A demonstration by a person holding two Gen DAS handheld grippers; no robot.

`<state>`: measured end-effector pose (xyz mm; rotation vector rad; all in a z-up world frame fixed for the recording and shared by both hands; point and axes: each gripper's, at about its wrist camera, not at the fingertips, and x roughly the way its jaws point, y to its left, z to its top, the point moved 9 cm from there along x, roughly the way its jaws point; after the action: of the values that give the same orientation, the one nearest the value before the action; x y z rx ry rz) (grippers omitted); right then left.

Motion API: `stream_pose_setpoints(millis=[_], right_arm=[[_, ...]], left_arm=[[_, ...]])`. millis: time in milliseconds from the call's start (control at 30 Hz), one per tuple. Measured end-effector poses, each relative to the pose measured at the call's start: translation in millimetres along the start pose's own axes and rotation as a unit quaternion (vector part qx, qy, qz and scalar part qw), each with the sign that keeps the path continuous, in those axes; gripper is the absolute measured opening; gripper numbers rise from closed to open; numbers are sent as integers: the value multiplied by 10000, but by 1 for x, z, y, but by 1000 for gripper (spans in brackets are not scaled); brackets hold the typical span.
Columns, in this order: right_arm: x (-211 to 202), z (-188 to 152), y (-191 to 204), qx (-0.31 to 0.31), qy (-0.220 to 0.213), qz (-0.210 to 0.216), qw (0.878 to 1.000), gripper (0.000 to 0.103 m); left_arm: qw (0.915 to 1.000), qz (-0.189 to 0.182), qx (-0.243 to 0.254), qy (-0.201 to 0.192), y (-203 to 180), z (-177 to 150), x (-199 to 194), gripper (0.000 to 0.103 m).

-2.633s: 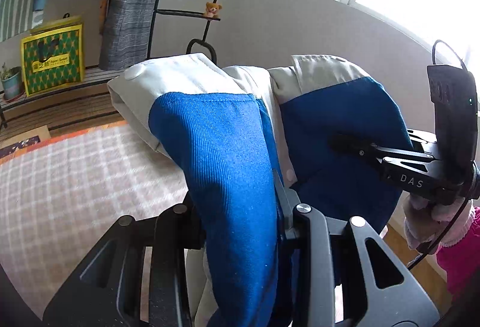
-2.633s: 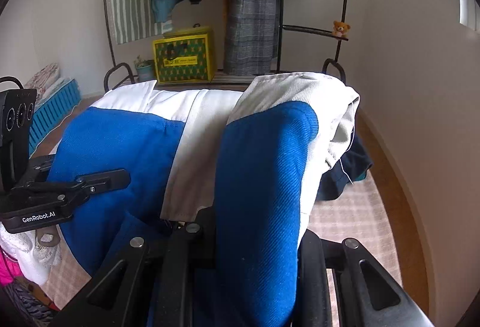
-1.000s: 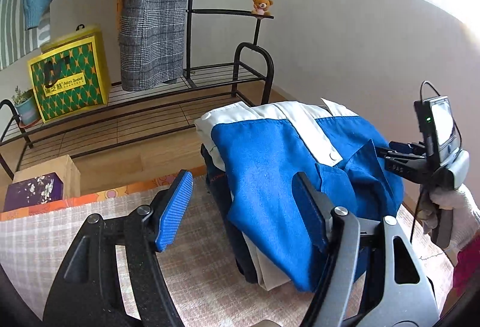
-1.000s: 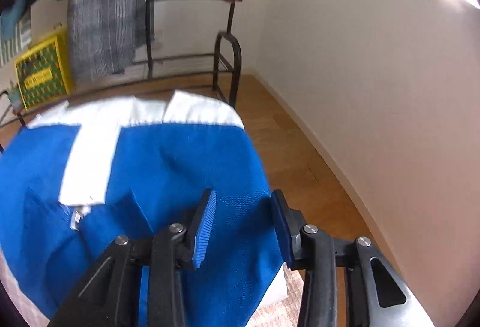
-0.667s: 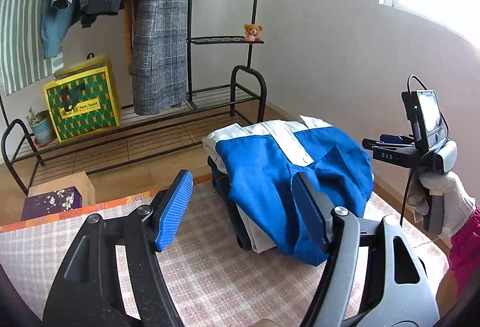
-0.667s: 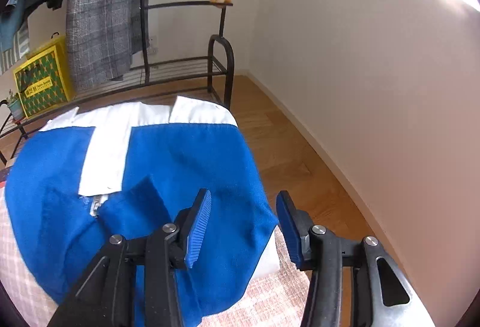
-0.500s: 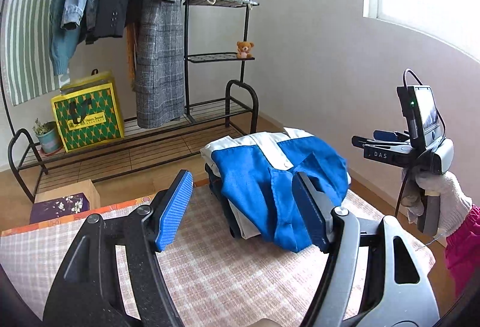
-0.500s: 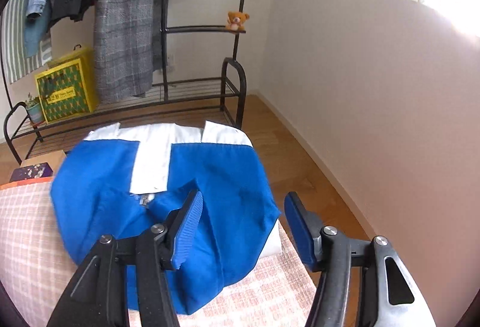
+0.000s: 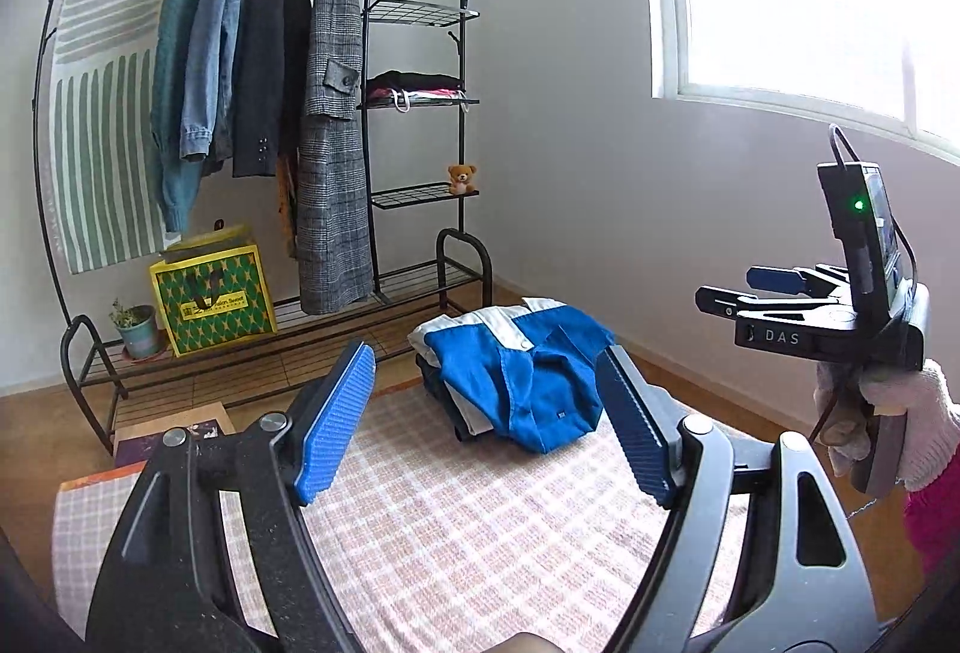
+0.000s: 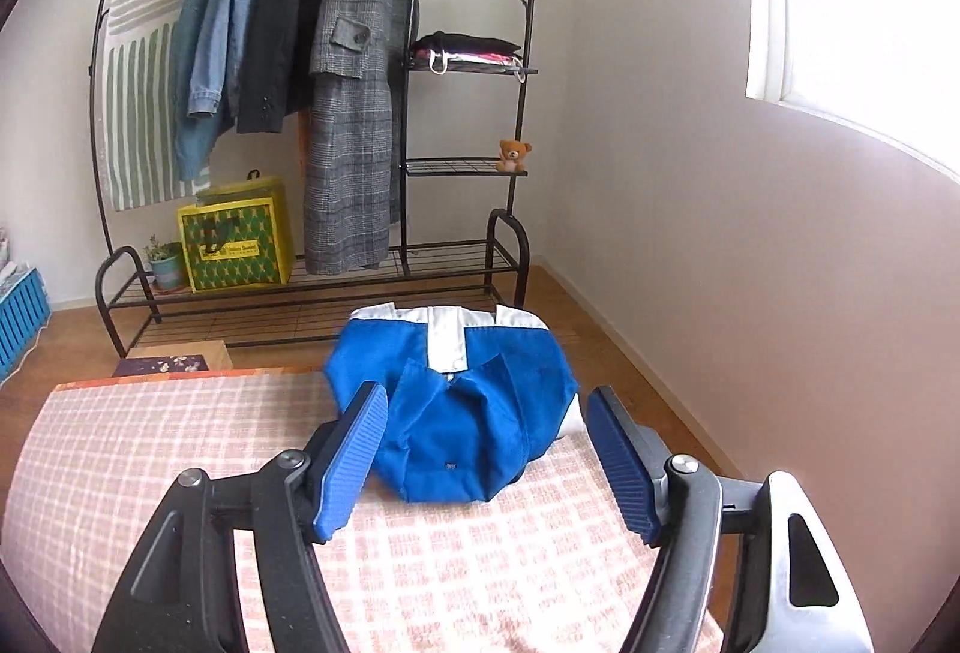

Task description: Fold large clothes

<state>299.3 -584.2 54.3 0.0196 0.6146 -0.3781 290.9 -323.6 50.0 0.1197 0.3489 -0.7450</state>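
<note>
Checked mat (image 10: 180,443) carries the folded blue & white jacket (image 10: 462,413) at its far right corner, nr the clothes rack (image 10: 312,293), atop a darker pile. Both claws pulled back since 2.6 s ago, when each pinched it: left claw (image 9: 486,419) wide, empty; right claw (image 10: 486,461) same. Fold looks done, imo.

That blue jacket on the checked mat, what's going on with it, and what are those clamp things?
A person is folding clothes with a hand-held gripper in each hand. The blue and white jacket lies folded on the far end of the checked mat, on top of other folded clothes. Neither tool holds anything: the left gripper and the right gripper are both open and held short of the jacket.
</note>
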Motion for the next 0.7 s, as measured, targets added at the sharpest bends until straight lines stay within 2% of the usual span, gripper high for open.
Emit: stream_pose_setpoints(millis=[133, 200, 267, 333, 467, 567, 700], right_arm=[[-42, -18, 19, -23, -179, -79, 9998, 75], [-65, -28, 25, 58, -297, -93, 9995, 81], [-79, -38, 34, 93, -376, -33, 9992, 86], [-88, -49, 43, 4, -405, -48, 9992, 86], [-98, -71, 54, -100, -455, -164, 9988, 88], [-99, -84, 54, 92, -462, -125, 9988, 96], [-89, -103, 52, 354, -410, -41, 9985, 96]], left_arm=[[10000, 6, -84, 2, 0, -20, -45, 80], [9999, 31, -105, -14, 0, -31, -63, 86], [9999, 39, -118, -5, 0, -41, -77, 88], [9999, 5, -131, 25, -3, -52, -88, 88], [9999, -2, -130, 85, -6, -73, -96, 89], [9996, -71, -188, 172, -10, -87, -95, 89], [9997, -43, -132, 189, -15, -100, -89, 90]])
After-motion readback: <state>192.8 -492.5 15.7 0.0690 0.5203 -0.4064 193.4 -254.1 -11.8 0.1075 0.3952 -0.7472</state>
